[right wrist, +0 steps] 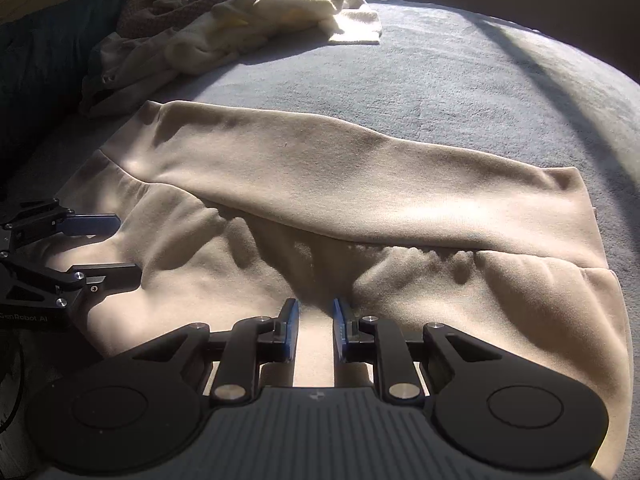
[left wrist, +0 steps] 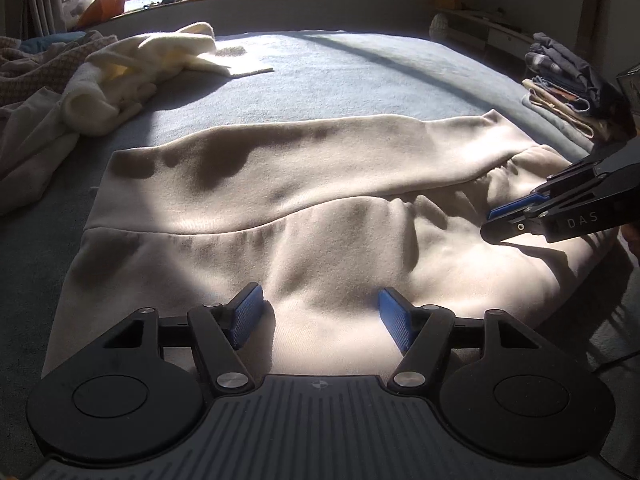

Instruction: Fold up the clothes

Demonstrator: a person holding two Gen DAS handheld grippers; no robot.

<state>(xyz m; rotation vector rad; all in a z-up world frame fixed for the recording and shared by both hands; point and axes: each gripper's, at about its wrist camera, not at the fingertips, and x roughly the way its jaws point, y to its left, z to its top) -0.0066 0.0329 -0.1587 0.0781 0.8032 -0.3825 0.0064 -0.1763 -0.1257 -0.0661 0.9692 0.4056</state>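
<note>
Two grippers hung over the beige garment (left wrist: 304, 216), spread flat on the bed (left wrist: 360, 72) with one sleeve laid across it. The left gripper (left wrist: 322, 312) had jaws spread, likely readying a grab; the right gripper (right wrist: 316, 320) had jaws narrowly parted, pinching nothing.
</note>
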